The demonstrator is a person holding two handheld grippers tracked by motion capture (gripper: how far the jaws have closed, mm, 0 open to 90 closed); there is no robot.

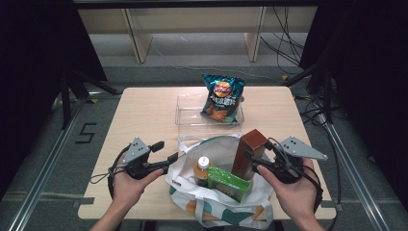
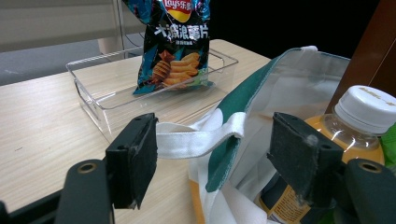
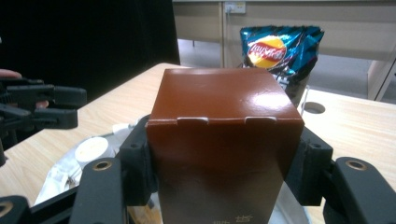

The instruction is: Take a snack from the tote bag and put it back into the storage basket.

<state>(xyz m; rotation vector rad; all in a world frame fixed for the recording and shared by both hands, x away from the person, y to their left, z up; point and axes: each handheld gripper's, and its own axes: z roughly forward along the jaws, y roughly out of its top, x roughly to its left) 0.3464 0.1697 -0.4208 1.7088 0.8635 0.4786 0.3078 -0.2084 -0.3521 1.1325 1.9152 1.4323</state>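
A white and green tote bag (image 1: pixel 219 208) lies open at the table's front edge. In it stand an orange drink bottle (image 1: pixel 202 169) with a white cap, a green box (image 1: pixel 229 183) and a tall brown box (image 1: pixel 248 148). My right gripper (image 1: pixel 251 159) is shut on the brown box (image 3: pixel 224 126), holding it upright with its lower part still inside the bag. My left gripper (image 1: pixel 166 151) is open at the bag's left rim. In the left gripper view the white handle strap (image 2: pixel 201 137) runs between the wide-apart jaws of that gripper (image 2: pixel 217 154), with the bottle (image 2: pixel 359 121) just beyond.
A clear plastic tray (image 1: pixel 185 114) sits behind the bag, and a blue chips bag (image 1: pixel 222 97) leans upright in it. Bare wooden tabletop (image 1: pixel 144 110) lies to the left of the tray. Dark curtains and cables flank the table.
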